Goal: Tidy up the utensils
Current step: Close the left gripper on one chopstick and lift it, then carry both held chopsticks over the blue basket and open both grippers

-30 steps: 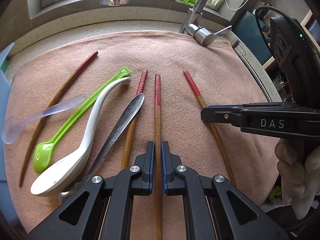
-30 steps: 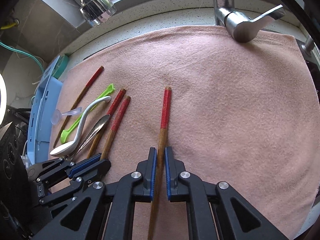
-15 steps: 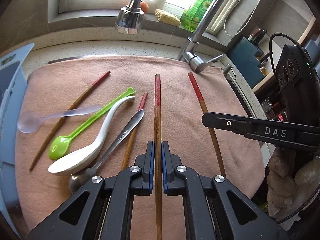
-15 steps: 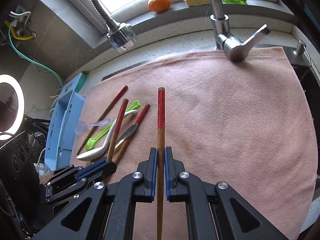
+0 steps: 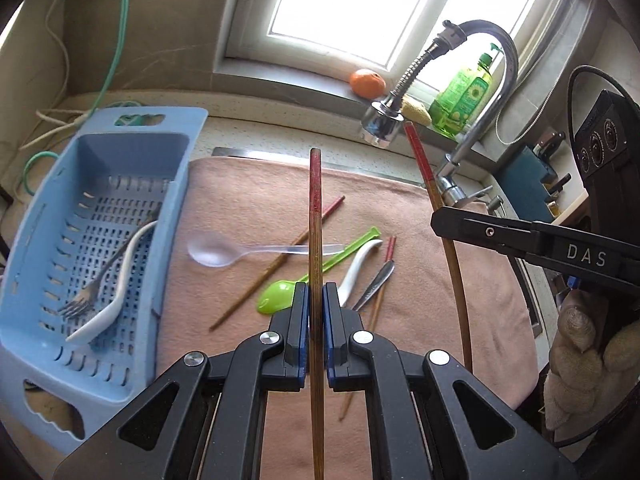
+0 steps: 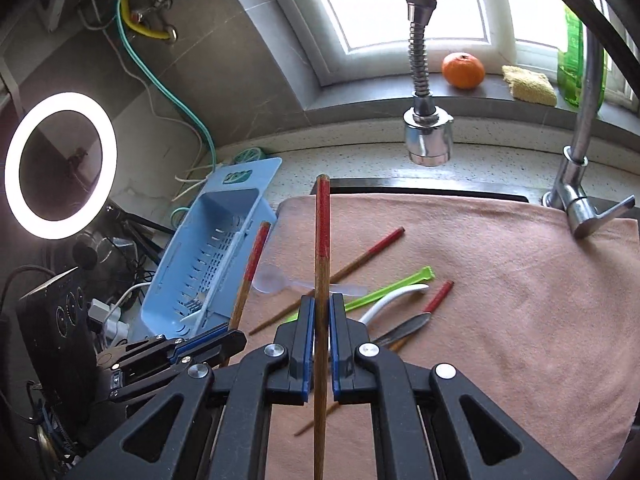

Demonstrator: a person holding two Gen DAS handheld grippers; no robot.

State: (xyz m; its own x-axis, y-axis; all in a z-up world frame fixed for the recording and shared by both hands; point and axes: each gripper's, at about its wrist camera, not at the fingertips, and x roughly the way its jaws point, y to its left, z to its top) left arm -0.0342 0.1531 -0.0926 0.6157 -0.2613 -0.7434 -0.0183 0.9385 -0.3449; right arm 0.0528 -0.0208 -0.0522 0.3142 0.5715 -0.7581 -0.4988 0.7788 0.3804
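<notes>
Two chopsticks aloft, one [image 5: 315, 240] clamped in the left claw [image 5: 315, 332], the other [image 6: 321, 280] in the right claw [image 6: 320, 344].

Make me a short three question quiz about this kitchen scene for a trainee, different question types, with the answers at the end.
1. True or false: each hand-held gripper, left and right, is shut on a chopstick.
2. Multiple choice: what already lies in the blue basket? A) a fork and a white spoon B) a knife and a green spoon C) two chopsticks
3. Fill in: the clear plastic spoon lies on the pink ____, crossing a chopstick.

Key:
1. True. The left one grips the left chopstick, the right one the right chopstick.
2. A: the fork and the white spoon.
3. Towel.
</notes>
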